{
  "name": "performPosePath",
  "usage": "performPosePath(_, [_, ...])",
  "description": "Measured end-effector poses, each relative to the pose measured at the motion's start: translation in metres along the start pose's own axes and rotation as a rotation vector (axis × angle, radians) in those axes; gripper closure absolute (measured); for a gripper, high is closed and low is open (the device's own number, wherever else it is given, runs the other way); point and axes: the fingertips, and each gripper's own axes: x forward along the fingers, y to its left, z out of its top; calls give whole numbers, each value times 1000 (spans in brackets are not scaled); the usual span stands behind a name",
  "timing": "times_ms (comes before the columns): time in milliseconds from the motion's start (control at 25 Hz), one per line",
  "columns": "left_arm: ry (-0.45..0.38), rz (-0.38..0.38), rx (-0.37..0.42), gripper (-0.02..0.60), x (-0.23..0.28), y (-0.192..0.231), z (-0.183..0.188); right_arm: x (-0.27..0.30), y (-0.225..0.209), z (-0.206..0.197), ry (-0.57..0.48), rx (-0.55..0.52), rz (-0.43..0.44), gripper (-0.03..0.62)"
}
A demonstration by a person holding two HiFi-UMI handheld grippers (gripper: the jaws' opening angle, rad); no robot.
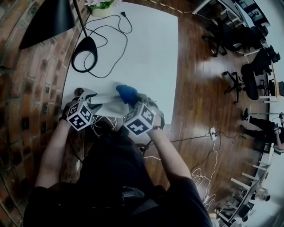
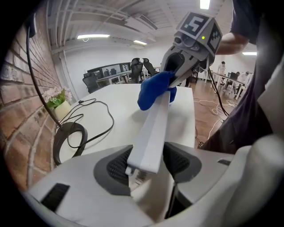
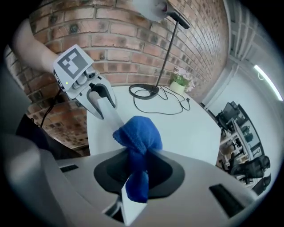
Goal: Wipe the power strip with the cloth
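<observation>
Your left gripper [image 2: 148, 167] has its jaws clenched on one end of the white power strip [image 2: 154, 126]; the dark pads press against both of its long sides. From there the strip runs straight away to your right gripper [image 3: 140, 172]. That one's jaws are clamped on the blue cloth [image 3: 138, 133], which is bunched into a lump just ahead of the pads, with a tail hanging back between them. The cloth sits on the strip's top face near its far end, and a bit of white strip shows under the tail.

From the head view, the two grippers face each other across the near edge of the white table [image 1: 146, 57], with the strip between them and the cloth on the right-hand part of it. I cannot tell whether the strip rests on the table or is held just above it.

Further back on the table stand a black lamp base [image 1: 88, 44] with its looping cord [image 1: 111, 26] and a small potted plant [image 1: 101, 8]. A brick wall [image 1: 26, 88] runs along your left.
</observation>
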Motion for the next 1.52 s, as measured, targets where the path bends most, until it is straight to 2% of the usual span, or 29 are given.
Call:
performPosePath(160, [-7,-15,3,354,0,0,1,10,14,5,58,-98,14,519])
performPosePath(320, [-12,-24,3,359,-1,-1,2,13,24,18,37,-50,67,520])
performPosePath(480, [-14,-31,1,360,1,0,1,19,40,33,15,-84,80,520])
performPosePath(800, [0,-72,-35,360,0,0,1,31,63,68,-24,-91,159,520])
performPosePath(1360, [20,-52,-36,360,-2,-4,0,37,97,104,-70,-114,256,519])
performPosePath(1520, [29,-48,-39,362,2,0,-4,40,97,113,-88,-41,294,519])
